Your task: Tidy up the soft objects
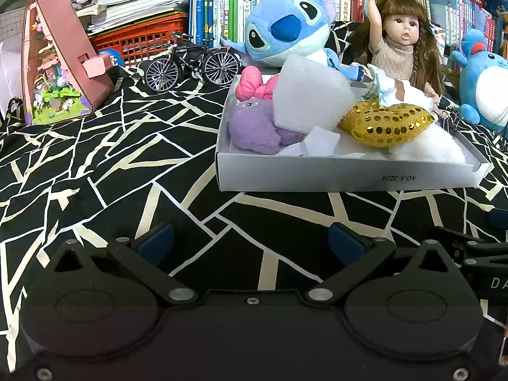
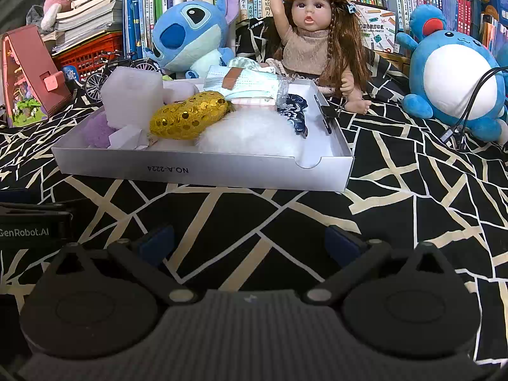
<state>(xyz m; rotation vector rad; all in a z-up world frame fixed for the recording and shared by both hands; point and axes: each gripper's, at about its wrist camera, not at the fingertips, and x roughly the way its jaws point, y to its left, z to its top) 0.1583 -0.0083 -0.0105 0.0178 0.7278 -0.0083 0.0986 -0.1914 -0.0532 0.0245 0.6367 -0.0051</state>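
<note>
A white cardboard tray (image 1: 317,174) (image 2: 222,171) lies on the black patterned cloth ahead of both grippers. It holds a gold sequin pouch (image 1: 385,123) (image 2: 190,116), a purple plush (image 1: 254,128) (image 2: 96,131), a pink bow (image 1: 254,84), a white foam block (image 1: 308,95) (image 2: 131,96), white fluff (image 1: 425,146) (image 2: 247,133), a pack of face masks (image 2: 247,82) and a dark blue patch (image 2: 293,111). My left gripper (image 1: 250,243) and right gripper (image 2: 249,243) both stand open and empty over the cloth, short of the tray.
Behind the tray sit a blue Stitch plush (image 1: 285,30) (image 2: 190,35), a doll (image 1: 400,44) (image 2: 312,41) and a round blue plush (image 2: 457,82) (image 1: 485,85). A model bicycle (image 1: 190,63) and a pink toy house (image 1: 60,60) stand at left. Bookshelves back the scene. A cable (image 2: 470,108) hangs at right.
</note>
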